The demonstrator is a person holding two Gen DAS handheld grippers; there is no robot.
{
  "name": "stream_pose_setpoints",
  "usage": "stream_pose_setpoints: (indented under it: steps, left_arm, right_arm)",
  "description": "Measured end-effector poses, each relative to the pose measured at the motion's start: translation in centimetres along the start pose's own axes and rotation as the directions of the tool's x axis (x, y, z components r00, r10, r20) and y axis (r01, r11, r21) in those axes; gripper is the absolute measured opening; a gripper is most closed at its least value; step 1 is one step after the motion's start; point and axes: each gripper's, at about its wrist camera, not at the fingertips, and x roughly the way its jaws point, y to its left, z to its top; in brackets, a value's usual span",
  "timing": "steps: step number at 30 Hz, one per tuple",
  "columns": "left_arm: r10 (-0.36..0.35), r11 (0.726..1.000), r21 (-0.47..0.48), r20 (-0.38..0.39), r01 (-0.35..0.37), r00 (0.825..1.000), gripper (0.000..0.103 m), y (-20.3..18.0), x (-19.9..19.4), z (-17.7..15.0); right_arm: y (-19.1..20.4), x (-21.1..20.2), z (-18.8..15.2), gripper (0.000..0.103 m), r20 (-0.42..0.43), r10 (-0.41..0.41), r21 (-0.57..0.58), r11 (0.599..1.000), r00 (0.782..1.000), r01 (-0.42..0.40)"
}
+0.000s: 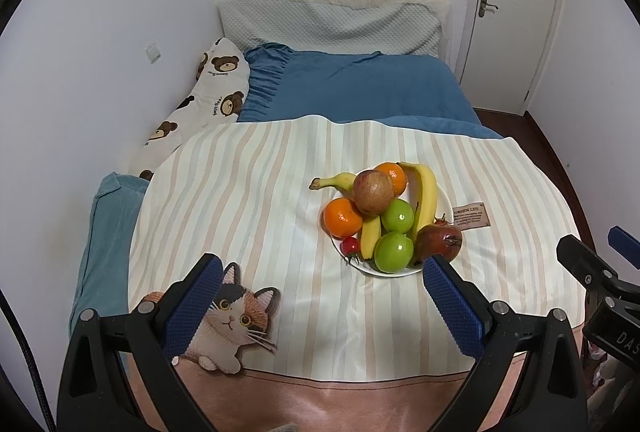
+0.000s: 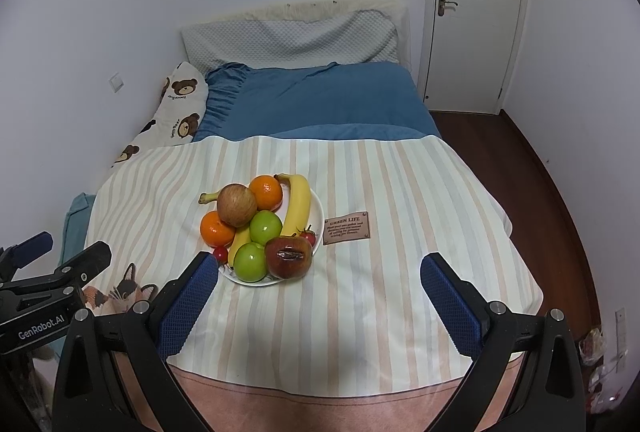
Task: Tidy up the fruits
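We've got both grippers spread wide, holding nothing: left gripper (image 1: 322, 302), right gripper (image 2: 319, 299), both hovering level over the striped cloth (image 2: 380, 292). White plate (image 1: 442, 201) piled with fruit sits at 1 o'clock from left, 11 o'clock from right; bananas' (image 2: 298, 205) long axes run roughly 12–6; neither is clearly nearer

- White plate (image 1: 443, 200) heaped with two orange oranges (image 1: 342, 218), two green apples (image 1: 394, 252), yellow bananas (image 1: 426, 196), a red-brown apple (image 1: 373, 191).
- Pastel-striped cloth (image 1: 248, 191) bearing a calico cat print (image 1: 234, 316).
- Blue bedding (image 1: 360, 87).
- Bear-print pillow (image 1: 216, 79).
- Blue-padded fingers (image 1: 192, 308).
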Motion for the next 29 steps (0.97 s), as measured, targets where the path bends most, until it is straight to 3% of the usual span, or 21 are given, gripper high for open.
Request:
stream_pose_setpoints:
  steps: [29]
  left_arm:
    - [-0.003,1.0,-0.01,0.004,0.003,1.0,0.103,0.03,-0.19,-0.24]
  right_arm:
    - [0.59,-0.38,-0.34,0.103,0.003,-0.018,0.009,1.0,1.0,0.018]
